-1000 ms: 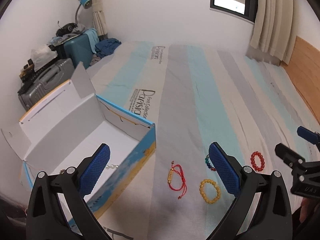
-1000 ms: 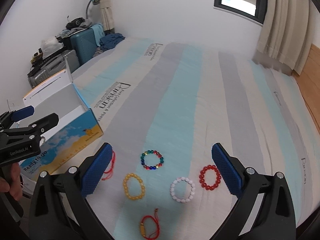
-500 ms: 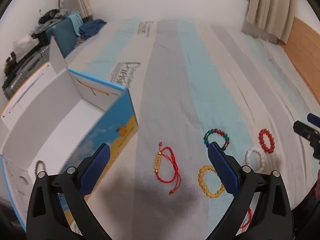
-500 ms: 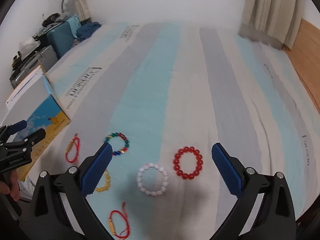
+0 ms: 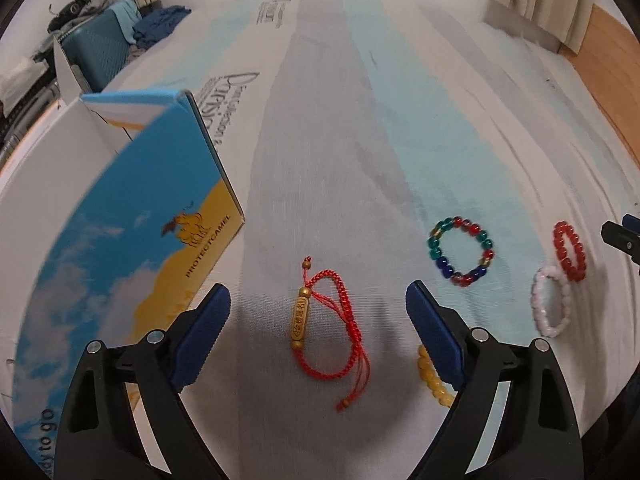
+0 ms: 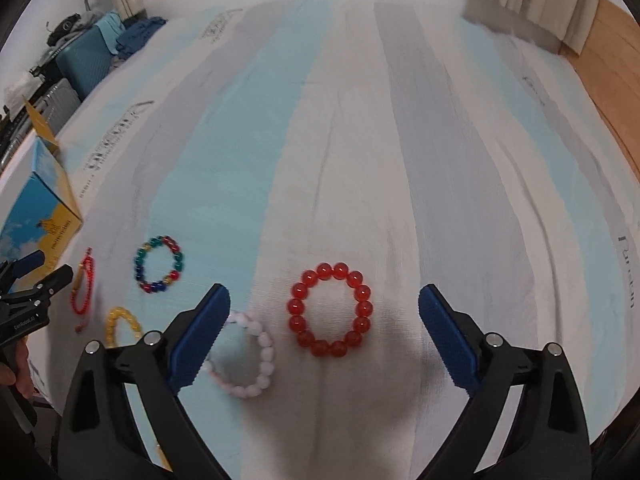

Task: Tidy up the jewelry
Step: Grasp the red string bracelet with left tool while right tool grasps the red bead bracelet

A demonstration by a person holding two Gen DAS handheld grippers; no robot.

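On the striped bed point(image 6: 344, 128): both grippers sit lower and nearer the jewelry than a second ago. Left gripper point(image 5: 318, 312), tilted steeply down, fingers spread and closing, brackets the red cord bracelet point(image 5: 330, 330), gold tube running near-to-far, untouched. Right gripper point(image 6: 324, 314), likewise tilted, fingers spread and closing, frames the red bead bracelet point(image 6: 330, 310), lying flat; white bead bracelet point(image 6: 256, 354) beside its left finger.

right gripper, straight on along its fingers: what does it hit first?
Most likely the red round-bead bracelet lying flat on the striped bedsheet. It sits between the closing jaws of the right gripper, untouched so far. The pale pink bead bracelet lies beside the left finger; depth is unclear.
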